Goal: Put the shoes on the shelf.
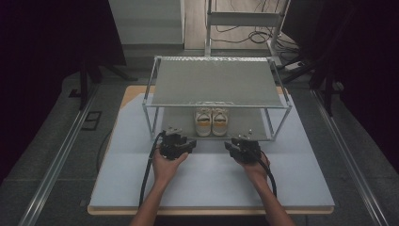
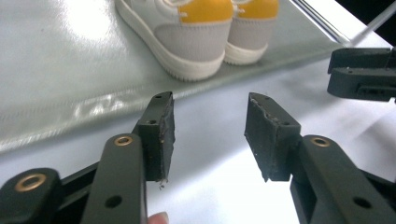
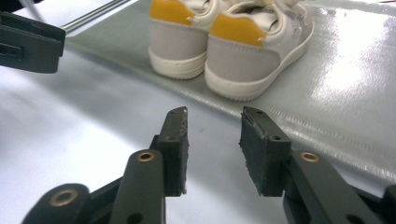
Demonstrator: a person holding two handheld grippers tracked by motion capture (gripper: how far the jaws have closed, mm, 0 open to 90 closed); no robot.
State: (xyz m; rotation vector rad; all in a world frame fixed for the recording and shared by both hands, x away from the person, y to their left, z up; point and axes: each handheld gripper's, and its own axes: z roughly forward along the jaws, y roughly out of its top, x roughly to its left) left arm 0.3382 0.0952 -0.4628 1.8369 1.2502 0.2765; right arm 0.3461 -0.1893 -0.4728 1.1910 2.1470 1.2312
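Observation:
A pair of white shoes (image 1: pixel 211 121) with yellow heel tabs stands on the lower level of a metal shelf rack (image 1: pixel 179 123), heels toward me. My left gripper (image 1: pixel 187 142) rests on the white table just in front of the rack, left of the shoes. Its jaws are open with nothing between them (image 2: pixel 210 135), and the shoes (image 2: pixel 191 37) lie ahead of it. My right gripper (image 1: pixel 230 145) sits to the right, also open and holding nothing (image 3: pixel 215 149), aimed at the shoe heels (image 3: pixel 243 56).
The rack's silver top shelf (image 1: pixel 214 82) overhangs the shoes, with thin metal posts (image 1: pixel 150 120) at the corners. The white table board (image 1: pixel 211 183) spreads in front. Each gripper view shows the other gripper (image 2: pixel 362 74) (image 3: pixel 28 42) off to the side. Cables trail back along both forearms.

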